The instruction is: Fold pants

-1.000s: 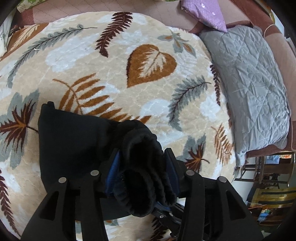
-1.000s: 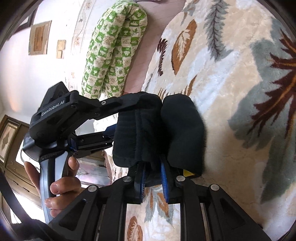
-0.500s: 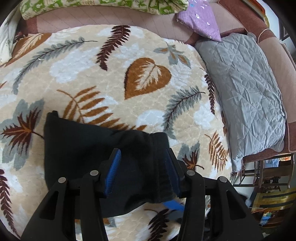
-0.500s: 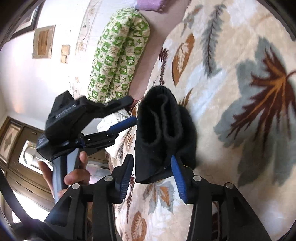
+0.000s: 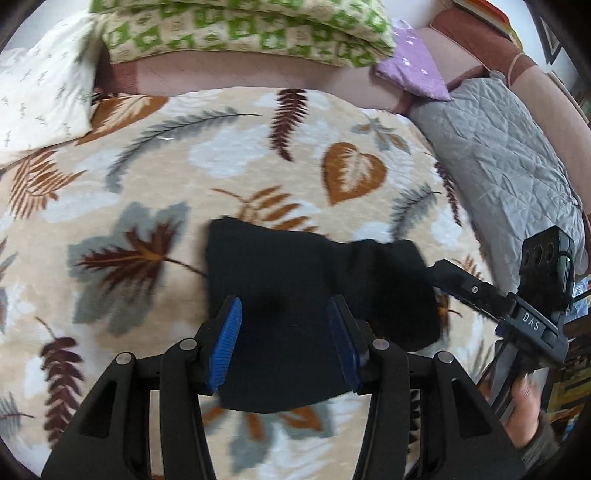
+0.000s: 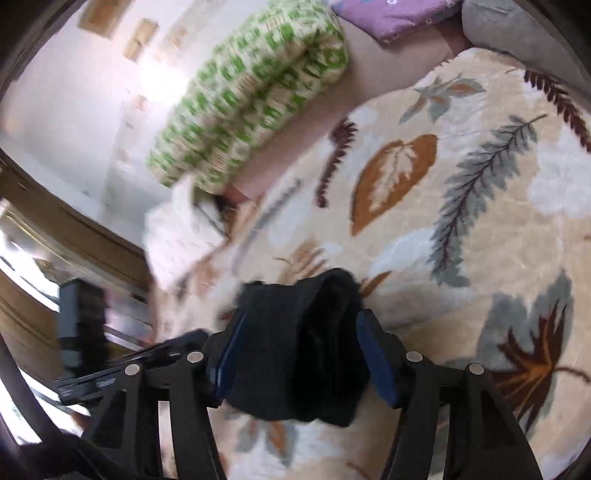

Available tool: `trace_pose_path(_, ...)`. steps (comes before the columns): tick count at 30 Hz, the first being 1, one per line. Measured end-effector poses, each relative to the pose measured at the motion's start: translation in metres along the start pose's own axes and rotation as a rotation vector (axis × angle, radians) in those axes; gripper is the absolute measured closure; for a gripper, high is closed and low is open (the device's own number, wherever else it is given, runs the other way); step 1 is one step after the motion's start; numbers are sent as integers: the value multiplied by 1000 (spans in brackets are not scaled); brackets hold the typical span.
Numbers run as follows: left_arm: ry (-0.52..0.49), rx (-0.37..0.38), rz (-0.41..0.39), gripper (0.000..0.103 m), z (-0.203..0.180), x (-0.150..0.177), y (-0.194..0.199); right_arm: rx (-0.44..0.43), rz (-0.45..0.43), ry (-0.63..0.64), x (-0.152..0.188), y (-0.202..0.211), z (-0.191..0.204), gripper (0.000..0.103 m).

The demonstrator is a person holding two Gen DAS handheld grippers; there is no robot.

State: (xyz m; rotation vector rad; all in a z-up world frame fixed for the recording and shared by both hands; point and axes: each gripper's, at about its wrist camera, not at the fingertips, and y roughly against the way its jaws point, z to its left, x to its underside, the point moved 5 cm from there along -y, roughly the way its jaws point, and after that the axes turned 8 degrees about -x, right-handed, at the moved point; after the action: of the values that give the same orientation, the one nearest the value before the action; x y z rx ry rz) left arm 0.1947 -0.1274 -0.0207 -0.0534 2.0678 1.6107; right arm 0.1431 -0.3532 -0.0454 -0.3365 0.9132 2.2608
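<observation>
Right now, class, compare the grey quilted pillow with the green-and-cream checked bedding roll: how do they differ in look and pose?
The grey quilted pillow is plain grey with stitched quilting; the green-and-cream checked bedding roll carries a bold check print. The pillow lies flat as a single slab along one edge of the leaf-patterned blanket; the roll is bundled in layers along another edge. Both are soft bedding lying beside that blanket.
</observation>
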Motion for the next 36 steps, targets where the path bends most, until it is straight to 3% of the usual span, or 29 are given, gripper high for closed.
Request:
trace_pose_path(5, 33, 42, 35, 56, 28, -3, -11, 44, 73, 13, 5, -24, -7, 41)
trace_pose_path(6, 38, 49, 43, 56, 29, -2, -12, 53, 89, 7, 6, -28, -11, 46)
trace_pose_path(7, 49, 70, 52, 56, 29, -1, -15, 52, 94, 3, 7, -31, -14, 53)
trace_pose_path(8, 48, 85, 55, 56, 27, -1, -16, 31, 102, 4, 7, -32, -16, 76)
trace_pose_path(9, 50, 99, 51, 56, 24, 0, -15, 30, 111, 6, 8, -33, -19, 84)
trace_pose_path(12, -5, 119, 34, 56, 4, 0, -11, 41, 109, 20, 10, -34, -26, 85)
trace_pose_path(15, -93, 74, 4, 56, -18, 3, -10, 39, 92, 30, 9, -30, -24, 86)
trace_pose_path(17, -128, 68, 31, 56, -28, 9, -21, 73, 88, 101, 5, -29, -15, 86)
trace_pose_path(23, -116, 47, 93, 56, -28, 34, -54, 169, 147, 186, 8, -46, -25, 86)
trace_pose_path(26, -109, 44, 69, 56, -29, 36, -55, 207, 162, 224, 9, -54, -31, 84)
trace_pose_path(30, -110, 32, 60, 56, -31, 36, -50, 227, 160, 246, 6, -50, -26, 74)
trace_pose_path(33, -80, 51, 56, 56, -27, 36, -44, 222, 148, 241, 5, -38, -18, 73)
trace_pose_path(35, -60, 79, 44, 56, -22, 36, -34, 183, 107, 214, 5, -19, -11, 70)
trace_pose_path(36, -54, 84, 26, 56, -18, 35, -26, 167, 93, 198, 6, -11, -9, 64)
